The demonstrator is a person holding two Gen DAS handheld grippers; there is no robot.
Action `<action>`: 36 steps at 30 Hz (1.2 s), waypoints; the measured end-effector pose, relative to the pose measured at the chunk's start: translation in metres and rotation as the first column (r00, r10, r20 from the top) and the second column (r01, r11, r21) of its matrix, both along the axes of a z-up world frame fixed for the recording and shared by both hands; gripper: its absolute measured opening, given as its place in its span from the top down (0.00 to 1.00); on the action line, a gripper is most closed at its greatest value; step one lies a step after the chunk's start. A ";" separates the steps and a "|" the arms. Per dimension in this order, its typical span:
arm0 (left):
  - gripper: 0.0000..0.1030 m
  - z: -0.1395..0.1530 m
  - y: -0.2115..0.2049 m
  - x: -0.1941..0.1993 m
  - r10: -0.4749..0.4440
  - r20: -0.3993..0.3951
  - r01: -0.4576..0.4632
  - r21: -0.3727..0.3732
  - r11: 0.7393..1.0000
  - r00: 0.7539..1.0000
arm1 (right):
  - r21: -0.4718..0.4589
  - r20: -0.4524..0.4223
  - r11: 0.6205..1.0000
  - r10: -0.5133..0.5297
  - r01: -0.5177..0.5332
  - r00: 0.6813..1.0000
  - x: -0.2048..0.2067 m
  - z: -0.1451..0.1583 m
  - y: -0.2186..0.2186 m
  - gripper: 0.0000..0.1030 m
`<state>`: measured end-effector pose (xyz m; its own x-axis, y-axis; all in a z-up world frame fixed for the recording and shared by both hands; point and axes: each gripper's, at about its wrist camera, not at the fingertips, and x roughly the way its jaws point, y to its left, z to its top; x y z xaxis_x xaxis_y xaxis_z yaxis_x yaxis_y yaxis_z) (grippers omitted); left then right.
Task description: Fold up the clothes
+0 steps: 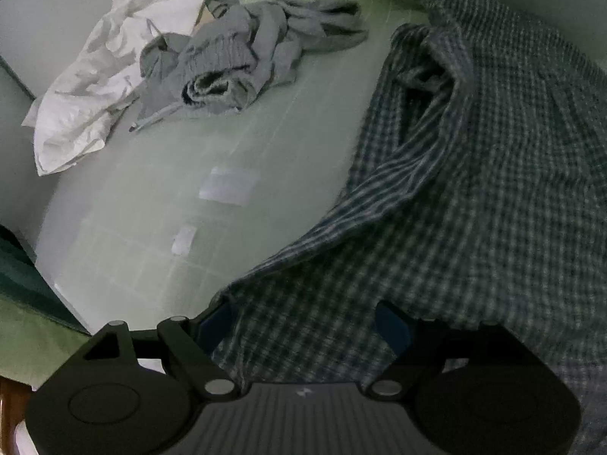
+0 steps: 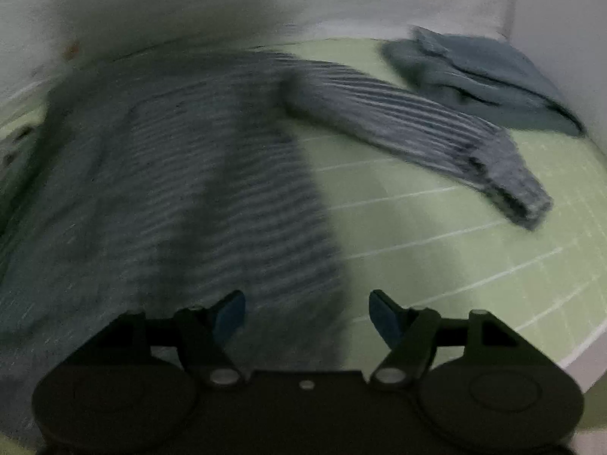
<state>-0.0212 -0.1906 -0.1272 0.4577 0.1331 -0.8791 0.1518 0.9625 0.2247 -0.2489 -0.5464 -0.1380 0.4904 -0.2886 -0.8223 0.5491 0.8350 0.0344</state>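
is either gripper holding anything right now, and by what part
The checked shirt drapes across the wide-standing left gripper near an edge; a true grip cannot be told. The right gripper is open, holding nothing.

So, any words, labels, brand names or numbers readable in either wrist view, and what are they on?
No readable text in either view.
Small pale mark on the left gripper body: a symbol, not letters.
Pale patches on the green mat: blank or too blurred to read.

No readable text, labels, brands or numbers in either view
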 end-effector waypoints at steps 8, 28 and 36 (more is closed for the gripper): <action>0.19 -0.012 0.022 0.005 -0.054 -0.032 0.055 0.013 0.998 0.998 | 0.090 -0.043 0.994 -0.052 0.055 0.998 0.012 -0.012 0.033 0.48; 0.95 0.006 0.066 -0.010 0.044 -0.072 -0.055 -0.156 0.986 0.996 | -0.069 -0.080 0.969 -0.242 0.237 0.967 -0.054 0.007 0.003 0.98; 0.91 0.001 0.062 -0.021 0.021 -0.082 -0.033 -0.138 0.990 0.996 | -0.002 -0.059 0.991 -0.135 0.135 0.989 -0.033 -0.005 0.018 0.63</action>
